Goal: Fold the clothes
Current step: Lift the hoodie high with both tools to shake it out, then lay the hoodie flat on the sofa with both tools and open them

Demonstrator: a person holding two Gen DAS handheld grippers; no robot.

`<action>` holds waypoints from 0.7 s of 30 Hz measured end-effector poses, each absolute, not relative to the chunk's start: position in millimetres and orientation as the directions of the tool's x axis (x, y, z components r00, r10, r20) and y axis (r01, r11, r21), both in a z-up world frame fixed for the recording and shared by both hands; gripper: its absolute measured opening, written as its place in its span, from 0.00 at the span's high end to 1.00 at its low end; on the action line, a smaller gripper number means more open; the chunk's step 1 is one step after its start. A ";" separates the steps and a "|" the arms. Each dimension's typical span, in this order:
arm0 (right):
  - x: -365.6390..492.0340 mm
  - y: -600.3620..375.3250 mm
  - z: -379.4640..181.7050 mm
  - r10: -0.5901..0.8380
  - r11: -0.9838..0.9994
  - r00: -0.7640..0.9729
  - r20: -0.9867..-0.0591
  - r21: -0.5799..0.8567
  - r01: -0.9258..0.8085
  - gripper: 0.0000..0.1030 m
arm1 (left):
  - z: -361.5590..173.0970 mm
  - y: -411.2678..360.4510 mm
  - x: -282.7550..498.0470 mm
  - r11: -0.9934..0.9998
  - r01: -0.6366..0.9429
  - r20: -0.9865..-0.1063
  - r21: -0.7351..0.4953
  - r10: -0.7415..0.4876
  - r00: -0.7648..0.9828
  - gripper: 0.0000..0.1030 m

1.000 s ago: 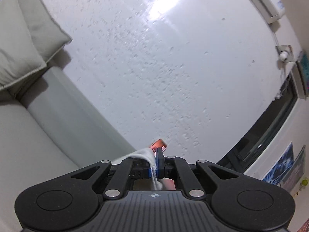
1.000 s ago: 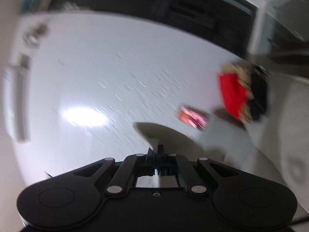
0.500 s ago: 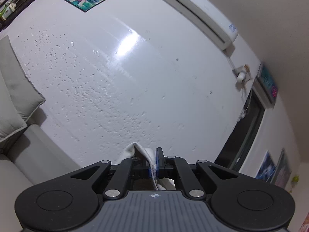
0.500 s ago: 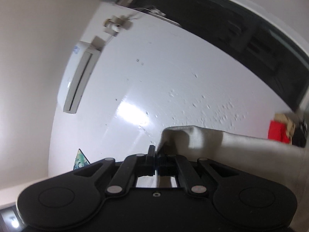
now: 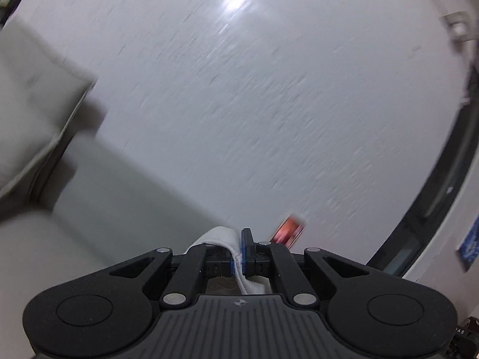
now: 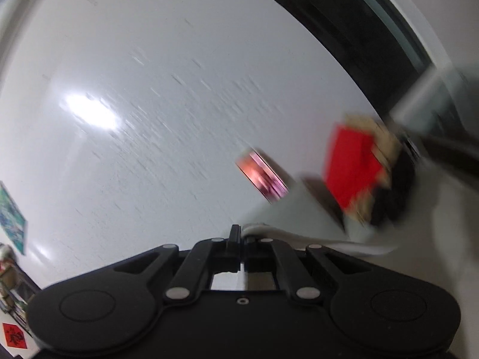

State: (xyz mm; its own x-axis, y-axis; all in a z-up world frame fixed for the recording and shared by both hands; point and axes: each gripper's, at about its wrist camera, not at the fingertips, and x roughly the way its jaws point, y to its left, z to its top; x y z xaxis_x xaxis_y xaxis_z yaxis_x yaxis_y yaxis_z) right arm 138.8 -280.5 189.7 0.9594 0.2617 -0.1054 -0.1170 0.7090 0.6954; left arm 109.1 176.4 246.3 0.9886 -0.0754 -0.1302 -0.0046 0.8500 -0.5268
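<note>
Now, both views: blurred and swung back down — half a second ago we faced the air conditioner high on the wall; the sofa [image 5: 98, 197] is back at near left.
Left gripper [image 5: 242, 249]: clenched on a corner of the white garment [image 5: 223, 237], cloth pinched between the blue pads as before.
Right gripper [image 6: 241, 239]: clenched on another edge of the same garment [image 6: 299, 237], which trails off right.
Garment: held up between our two grippers, off the sofa.
Far right: red and black clothes pile [image 6: 359, 167], apart from us.
Meaning: we judge this a shake-out — folding proper not yet begun.
</note>
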 end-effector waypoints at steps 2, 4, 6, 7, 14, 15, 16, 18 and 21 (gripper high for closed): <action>133.1 -284.9 215.5 0.246 0.732 0.968 -0.040 0.663 -0.159 0.98 | 264.0 169.9 96.8 0.881 0.012 -0.077 -0.473 -0.055 0.996 0.98; 124.0 -292.9 216.3 0.255 0.732 0.967 -0.016 0.657 -0.182 0.98 | 255.1 168.0 88.4 0.890 0.024 -0.061 -0.456 -0.058 0.996 0.98; 120.0 -293.8 199.5 0.271 0.733 0.962 -0.043 0.657 -0.177 0.98 | 230.6 165.9 88.1 0.895 0.013 -0.082 -0.446 -0.055 0.995 0.98; 121.9 -293.7 182.7 0.279 0.729 0.958 -0.073 0.665 -0.162 0.98 | 209.4 166.2 88.9 0.895 -0.003 -0.109 -0.446 -0.051 0.993 0.98; 137.2 -284.3 13.9 0.336 0.675 0.868 -0.365 0.737 0.049 0.98 | 16.4 169.7 95.4 0.855 -0.183 -0.430 -0.485 -0.050 0.902 0.98; 138.3 -280.5 -12.5 0.349 0.667 0.841 -0.414 0.740 0.087 0.98 | -10.3 171.9 95.3 0.845 -0.219 -0.476 -0.488 -0.047 0.878 0.98; 138.6 -276.4 -36.7 0.360 0.663 0.813 -0.458 0.739 0.123 0.98 | -37.1 174.1 95.3 0.835 -0.255 -0.521 -0.488 -0.045 0.852 0.98; 130.7 -269.0 -77.6 0.369 0.670 0.761 -0.534 0.720 0.180 0.98 | -86.3 179.1 94.6 0.812 -0.322 -0.600 -0.486 -0.042 0.799 0.98; 127.9 -263.1 -119.9 0.366 0.680 0.702 -0.611 0.691 0.246 0.98 | -122.9 188.7 91.5 0.781 -0.388 -0.653 -0.490 -0.034 0.756 0.98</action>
